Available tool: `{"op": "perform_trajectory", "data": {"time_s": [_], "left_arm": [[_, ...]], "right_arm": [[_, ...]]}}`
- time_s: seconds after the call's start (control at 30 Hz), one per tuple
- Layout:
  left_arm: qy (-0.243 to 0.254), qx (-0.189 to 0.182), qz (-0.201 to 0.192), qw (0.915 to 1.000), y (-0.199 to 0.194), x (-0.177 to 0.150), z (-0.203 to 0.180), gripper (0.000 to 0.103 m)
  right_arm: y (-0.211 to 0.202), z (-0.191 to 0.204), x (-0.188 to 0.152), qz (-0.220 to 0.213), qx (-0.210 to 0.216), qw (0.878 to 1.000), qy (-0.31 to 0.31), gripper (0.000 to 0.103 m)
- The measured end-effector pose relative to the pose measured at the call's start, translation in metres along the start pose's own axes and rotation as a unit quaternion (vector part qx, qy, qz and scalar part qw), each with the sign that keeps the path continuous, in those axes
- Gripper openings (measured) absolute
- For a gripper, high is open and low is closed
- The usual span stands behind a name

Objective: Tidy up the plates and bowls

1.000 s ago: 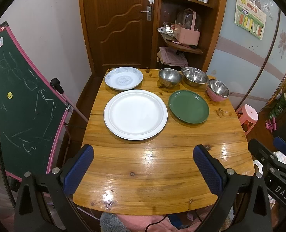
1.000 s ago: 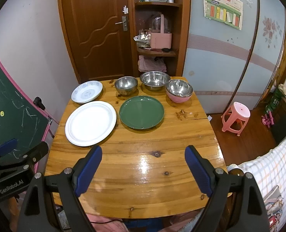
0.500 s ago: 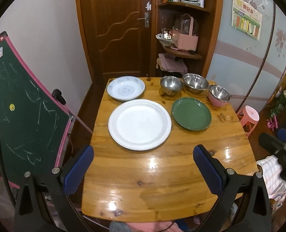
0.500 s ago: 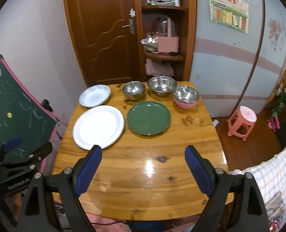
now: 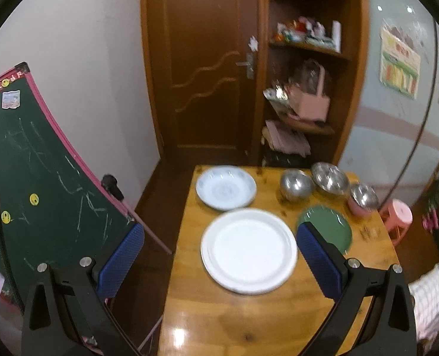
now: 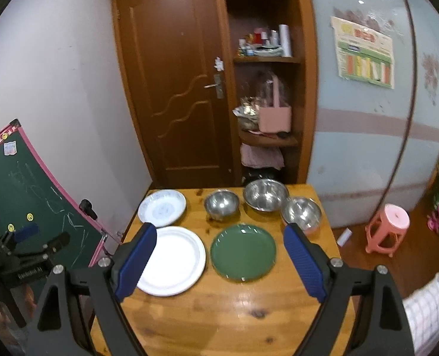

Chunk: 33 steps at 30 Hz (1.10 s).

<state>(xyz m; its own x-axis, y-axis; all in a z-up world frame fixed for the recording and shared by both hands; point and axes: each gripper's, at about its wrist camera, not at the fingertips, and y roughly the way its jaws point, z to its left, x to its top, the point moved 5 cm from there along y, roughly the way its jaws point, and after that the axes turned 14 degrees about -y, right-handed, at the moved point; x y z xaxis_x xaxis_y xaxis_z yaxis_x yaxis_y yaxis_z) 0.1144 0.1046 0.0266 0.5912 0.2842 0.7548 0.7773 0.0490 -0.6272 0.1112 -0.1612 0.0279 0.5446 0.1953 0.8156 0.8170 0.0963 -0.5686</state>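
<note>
Nothing I can actually read here: my left hand-held gripper (image 6: 26, 234) carries white lettering too blurred to make out, and the wall poster (image 6: 364, 56) and chalkboard (image 5: 32, 172) show only illegible print and scribbles.

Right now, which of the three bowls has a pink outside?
The rightmost bowl, nearest the table's right edge: steel inside, pink outside. The other two bowls are bare steel.
</note>
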Motion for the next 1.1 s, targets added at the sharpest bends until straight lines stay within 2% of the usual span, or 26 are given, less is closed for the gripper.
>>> {"op": "perform_trajectory", "data": {"time_s": [0.1, 0.2, 0.3, 0.43, 0.63, 0.7, 0.8, 0.9, 1.0, 1.1], "left_arm": [[0.012, 0.004, 0.004, 0.9999, 0.027, 0.005, 0.009, 0.102], [0.003, -0.027, 0.056, 0.9981, 0.068, 0.002, 0.02, 0.102], [0.001, -0.01, 0.106, 0.9943, 0.111, -0.006, 0.034, 0.102], [-0.007, 0.013, 0.152, 0.9883, 0.16, -0.018, 0.053, 0.102], [0.007, 0.007, 0.207, 0.9783, 0.217, -0.042, 0.062, 0.102], [0.003, -0.009, 0.235, 0.972, 0.235, -0.05, 0.061, 0.101], [-0.012, -0.033, 0.283, 0.9585, 0.262, -0.063, 0.063, 0.093], [-0.025, -0.05, 0.314, 0.9478, 0.284, -0.073, 0.063, 0.085], [-0.038, -0.06, 0.342, 0.937, 0.303, -0.082, 0.065, 0.068], [-0.052, -0.071, 0.366, 0.9266, 0.318, -0.091, 0.064, 0.065]], "right_arm": [[0.031, 0.005, -0.002, 0.01, 0.027, 1.0, 0.001, 0.088], [0.072, 0.016, -0.008, 0.061, 0.043, 0.997, -0.031, 0.088], [0.111, 0.025, -0.02, 0.101, 0.057, 0.992, -0.045, 0.088], [0.163, 0.03, -0.043, 0.162, 0.092, 0.982, -0.027, 0.088], [0.226, 0.044, -0.081, 0.24, 0.153, 0.959, 0.017, 0.088], [0.245, 0.048, -0.096, 0.269, 0.168, 0.947, 0.041, 0.079], [0.268, 0.051, -0.116, 0.312, 0.19, 0.928, 0.075, 0.067], [0.284, 0.05, -0.132, 0.338, 0.202, 0.914, 0.101, 0.066], [0.295, 0.048, -0.14, 0.351, 0.202, 0.907, 0.114, 0.066], [0.305, 0.049, -0.146, 0.357, 0.216, 0.899, 0.134, 0.059]]}}
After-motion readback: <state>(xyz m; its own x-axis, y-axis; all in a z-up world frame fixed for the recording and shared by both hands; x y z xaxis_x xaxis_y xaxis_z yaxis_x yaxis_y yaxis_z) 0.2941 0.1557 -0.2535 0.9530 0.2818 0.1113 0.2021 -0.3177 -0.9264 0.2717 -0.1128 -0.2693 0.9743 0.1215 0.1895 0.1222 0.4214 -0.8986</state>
